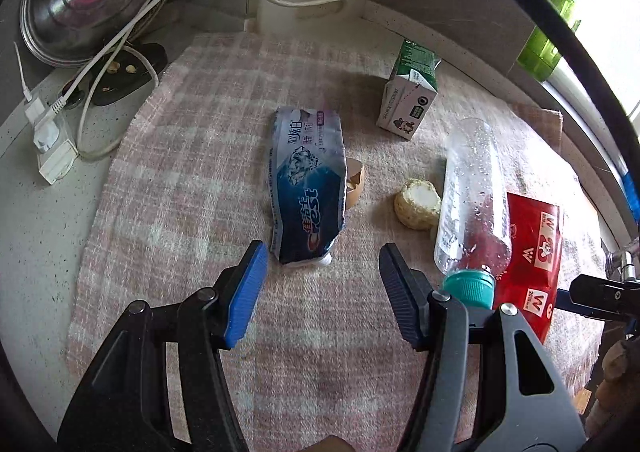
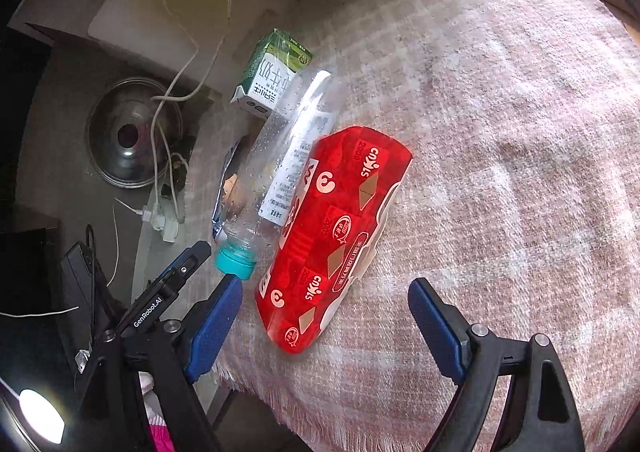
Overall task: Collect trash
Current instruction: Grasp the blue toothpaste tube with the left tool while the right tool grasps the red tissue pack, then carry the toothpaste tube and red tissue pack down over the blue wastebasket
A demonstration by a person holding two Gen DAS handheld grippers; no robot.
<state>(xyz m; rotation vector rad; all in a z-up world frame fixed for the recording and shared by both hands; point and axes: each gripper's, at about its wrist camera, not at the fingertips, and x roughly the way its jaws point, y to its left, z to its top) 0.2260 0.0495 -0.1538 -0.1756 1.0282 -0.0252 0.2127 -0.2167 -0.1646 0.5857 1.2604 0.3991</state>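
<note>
Left gripper [image 1: 322,276] had its jaws spread with nothing between them, low centre of the left view, just short of the tube [image 1: 308,188] lying mid-frame on the cloth [image 1: 180,192]. Right of the tube lay an eggshell [image 1: 355,182], a bun [image 1: 416,204], a bottle [image 1: 474,196] partly over a red pack [image 1: 536,252], with a carton [image 1: 410,92] behind. Right gripper [image 2: 326,316] was spread wide and empty at the lower edge of the right view, straddling the near end of the red pack [image 2: 336,236]
</note>
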